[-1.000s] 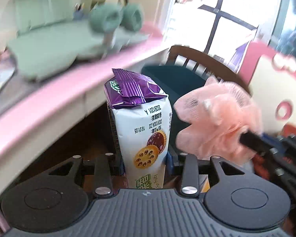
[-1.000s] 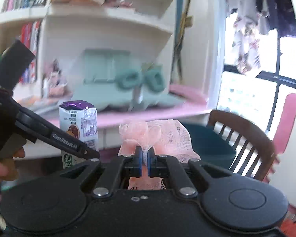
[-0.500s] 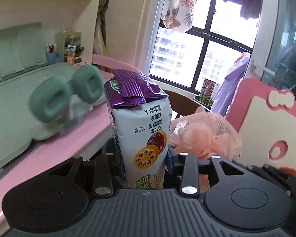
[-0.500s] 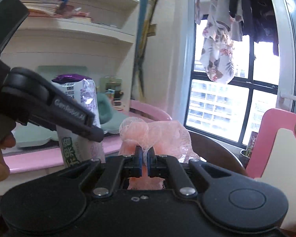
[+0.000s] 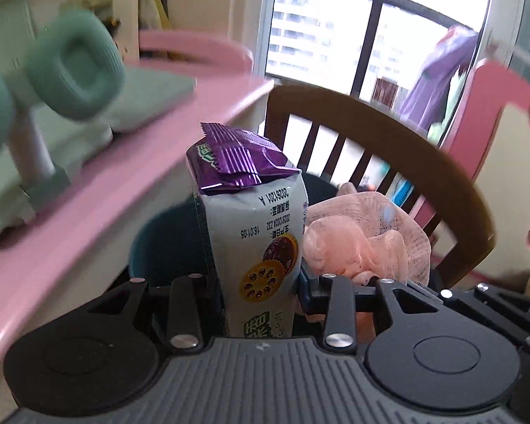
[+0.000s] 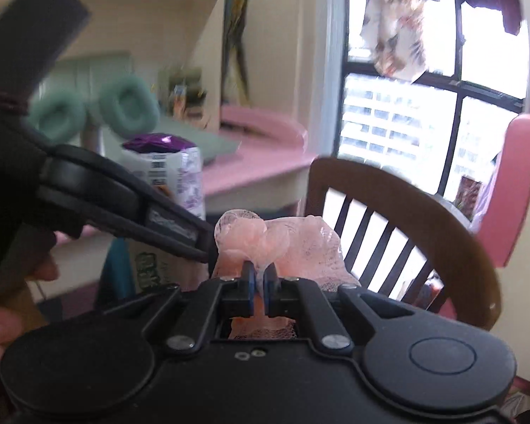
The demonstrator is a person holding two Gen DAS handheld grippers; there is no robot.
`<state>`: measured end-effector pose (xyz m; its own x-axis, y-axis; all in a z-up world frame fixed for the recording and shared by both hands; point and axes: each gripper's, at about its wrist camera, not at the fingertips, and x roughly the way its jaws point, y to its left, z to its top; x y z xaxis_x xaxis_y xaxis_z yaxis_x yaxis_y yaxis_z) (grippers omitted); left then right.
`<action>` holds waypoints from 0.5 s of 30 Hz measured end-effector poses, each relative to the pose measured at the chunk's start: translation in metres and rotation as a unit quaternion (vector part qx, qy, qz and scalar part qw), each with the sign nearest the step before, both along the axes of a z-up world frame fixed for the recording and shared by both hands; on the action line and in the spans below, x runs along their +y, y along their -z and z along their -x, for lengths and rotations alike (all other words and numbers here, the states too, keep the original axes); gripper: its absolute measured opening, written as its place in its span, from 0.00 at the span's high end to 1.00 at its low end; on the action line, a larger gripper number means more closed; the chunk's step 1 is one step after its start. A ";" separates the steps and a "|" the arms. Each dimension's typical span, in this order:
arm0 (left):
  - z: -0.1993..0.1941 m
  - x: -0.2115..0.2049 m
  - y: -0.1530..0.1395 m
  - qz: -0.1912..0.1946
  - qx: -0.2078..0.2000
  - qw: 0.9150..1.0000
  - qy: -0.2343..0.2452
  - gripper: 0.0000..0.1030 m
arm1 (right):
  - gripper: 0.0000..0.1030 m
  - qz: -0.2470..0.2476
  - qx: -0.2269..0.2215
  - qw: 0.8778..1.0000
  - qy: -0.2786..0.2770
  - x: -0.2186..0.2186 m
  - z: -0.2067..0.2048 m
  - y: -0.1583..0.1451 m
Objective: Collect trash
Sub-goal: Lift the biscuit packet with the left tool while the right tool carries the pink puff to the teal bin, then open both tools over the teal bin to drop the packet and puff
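The left gripper (image 5: 261, 282) was clamped on a purple-topped biscuit packet (image 5: 254, 226), held upright between its jaws. The right gripper (image 6: 261, 282) was pinched nearly shut on a wad of pink netting (image 6: 282, 240), and the two loads hung just beside each other in the air. Over the last second both had swung away from the pink desk (image 5: 88, 205) with its green headphones (image 5: 74, 70) and tipped downward, so that a dark teal bin (image 5: 166, 243) beside the brown wooden chair (image 5: 424, 162) now showed directly behind the packet in the left wrist view. That suggested the carry was nearly over: both pieces of trash were off the desk edge and closing on the bin's rim, with release the likely next step.
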<state>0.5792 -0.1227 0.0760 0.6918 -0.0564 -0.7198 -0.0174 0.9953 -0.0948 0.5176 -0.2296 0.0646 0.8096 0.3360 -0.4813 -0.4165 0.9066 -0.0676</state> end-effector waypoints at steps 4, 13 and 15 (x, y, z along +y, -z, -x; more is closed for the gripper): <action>-0.013 -0.006 0.023 -0.024 0.039 0.999 -0.006 0.63 | 0.95 0.026 0.026 0.999 -0.007 0.005 -0.006 0.014; -0.028 -0.012 0.036 -0.048 0.080 0.995 0.015 0.54 | 0.81 0.053 0.062 0.997 -0.006 0.011 -0.010 0.023; -0.028 -0.015 0.036 -0.049 0.082 0.995 0.026 0.46 | 0.81 0.058 0.065 0.996 -0.004 0.011 -0.011 0.024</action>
